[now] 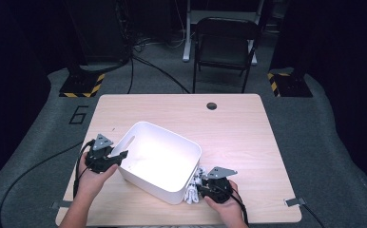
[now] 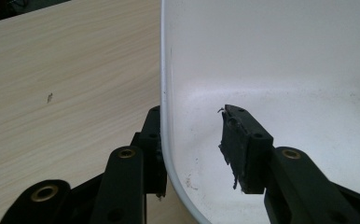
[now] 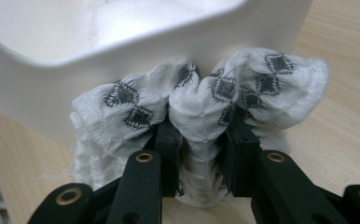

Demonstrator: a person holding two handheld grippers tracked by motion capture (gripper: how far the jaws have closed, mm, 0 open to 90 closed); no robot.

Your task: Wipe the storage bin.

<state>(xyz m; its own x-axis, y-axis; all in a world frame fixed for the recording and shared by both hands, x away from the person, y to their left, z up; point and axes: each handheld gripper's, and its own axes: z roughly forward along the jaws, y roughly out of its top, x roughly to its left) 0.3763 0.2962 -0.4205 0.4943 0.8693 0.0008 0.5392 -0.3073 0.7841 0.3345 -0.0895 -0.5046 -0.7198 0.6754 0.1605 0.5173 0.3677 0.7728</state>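
A white plastic bin (image 1: 148, 183) sits tilted across the near middle of the wooden table (image 1: 238, 137). At the bin's left end, my left gripper (image 1: 120, 156) straddles the wall. In the left gripper view the bin wall (image 2: 262, 56) runs between the jaws of the left gripper (image 2: 193, 116): one jaw is outside against the rim, and the inner jaw stands apart from the wall, so the gripper is open. My right gripper (image 1: 198, 187) is at the bin's near right corner, shut on a bunched white cloth (image 1: 192, 194) with black diamond marks. The right gripper view shows the cloth (image 3: 262, 79) pinched in the right gripper (image 3: 201, 126), pressed against the bin's outer side (image 3: 122, 51).
The table has a round cable hole (image 1: 211, 105) near its far edge. A black folding chair (image 1: 224, 45) stands beyond the table, and cables run over the floor at the left. Bare wood lies behind and to the right of the bin.
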